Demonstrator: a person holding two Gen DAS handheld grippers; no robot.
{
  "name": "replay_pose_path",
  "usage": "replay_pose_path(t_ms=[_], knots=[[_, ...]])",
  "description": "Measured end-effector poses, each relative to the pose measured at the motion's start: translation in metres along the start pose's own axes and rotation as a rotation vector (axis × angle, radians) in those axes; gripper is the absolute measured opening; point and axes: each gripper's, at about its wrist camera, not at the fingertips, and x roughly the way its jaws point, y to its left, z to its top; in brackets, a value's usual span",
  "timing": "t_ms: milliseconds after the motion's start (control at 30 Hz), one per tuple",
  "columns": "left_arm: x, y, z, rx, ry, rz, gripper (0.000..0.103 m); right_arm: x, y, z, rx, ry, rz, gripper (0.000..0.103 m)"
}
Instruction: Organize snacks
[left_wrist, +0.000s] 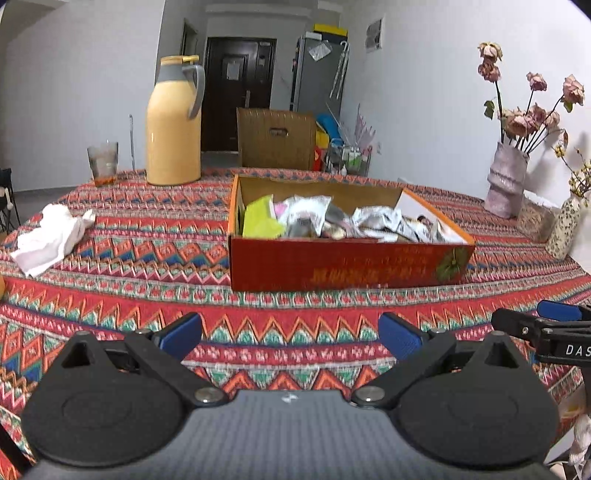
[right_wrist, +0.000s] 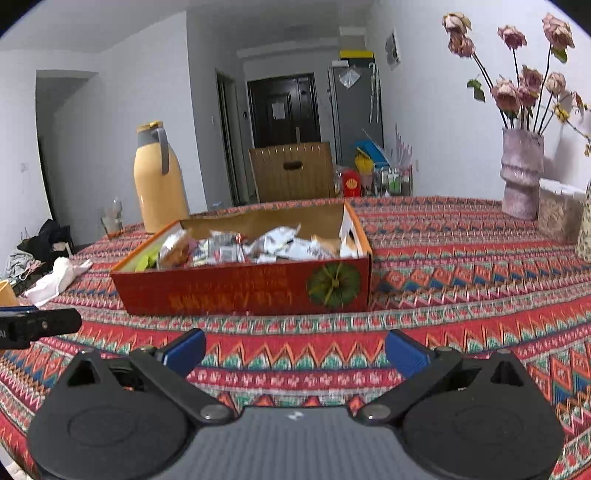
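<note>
Both tongs (left_wrist: 290, 334) (right_wrist: 295, 350) agape, snack box (left_wrist: 343, 264) lying crosswise

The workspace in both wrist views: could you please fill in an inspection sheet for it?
Surface: table under a patterned tablecloth.
Job's things: open red cardboard box holding loose snack packets, among them a yellow-green packet.
Clutter: yellow thermos jug, used glass, crumpled white cloth, vase of dried roses.
Grippers: left claw open, empty, short of the box; right claw likewise.
Cables: nothing seen.
Surroundings: dark door, grey cabinet, wooden crate.
</note>
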Motion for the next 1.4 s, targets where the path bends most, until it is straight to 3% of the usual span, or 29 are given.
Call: replay_pose_path(t_ms=[533,1400], knots=[[0.008,0.002,-0.014,-0.009,0.045,-0.02,0.103,0.002,0.002,-0.01,0.004,0.036,-0.018,0.103],[0.01,0.004,-0.016,-0.02,0.055,-0.019,0.103,0.007,0.001,-0.012,0.007,0.049,-0.02,0.103]])
